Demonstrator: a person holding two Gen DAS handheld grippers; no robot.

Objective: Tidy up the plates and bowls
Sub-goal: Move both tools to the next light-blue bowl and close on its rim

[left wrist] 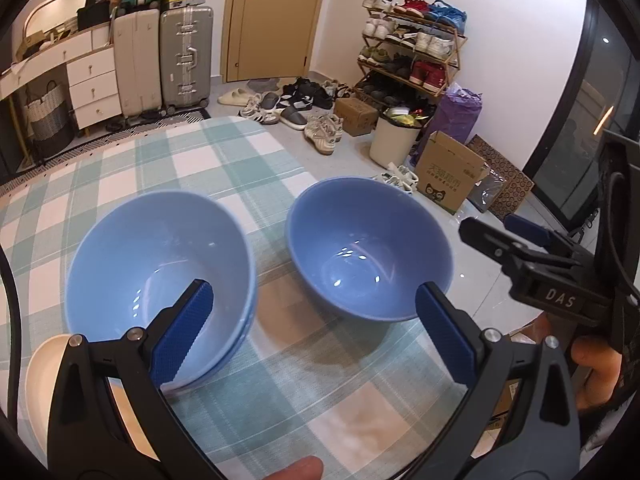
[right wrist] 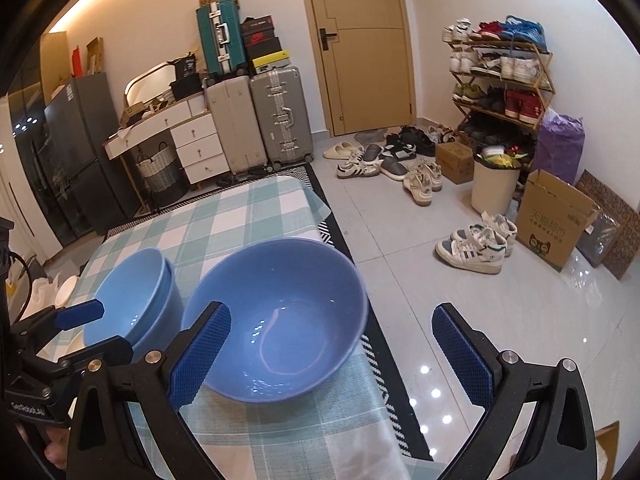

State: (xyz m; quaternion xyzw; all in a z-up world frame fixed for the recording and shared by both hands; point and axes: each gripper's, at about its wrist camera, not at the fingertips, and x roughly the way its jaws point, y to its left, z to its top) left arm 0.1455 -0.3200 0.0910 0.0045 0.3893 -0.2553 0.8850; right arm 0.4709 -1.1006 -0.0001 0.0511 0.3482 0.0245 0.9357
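A stack of light blue bowls (left wrist: 160, 264) sits on the checked tablecloth (left wrist: 208, 160) at the left; it also shows in the right wrist view (right wrist: 136, 292). A single blue bowl (left wrist: 368, 248) stands to its right near the table's edge, large in the right wrist view (right wrist: 280, 312). My left gripper (left wrist: 312, 328) is open and empty, above the gap between the stack and the single bowl. My right gripper (right wrist: 332, 356) is open and empty, over the near right rim of the single bowl. A white dish (left wrist: 44, 380) lies at the lower left.
The table edge runs just right of the single bowl. Beyond it on the tiled floor are shoes (right wrist: 476, 244), a cardboard box (right wrist: 556, 220), a white bin (right wrist: 496, 188) and a shoe rack (right wrist: 500, 76). Suitcases (right wrist: 256, 116) and drawers (right wrist: 192, 144) stand behind the table.
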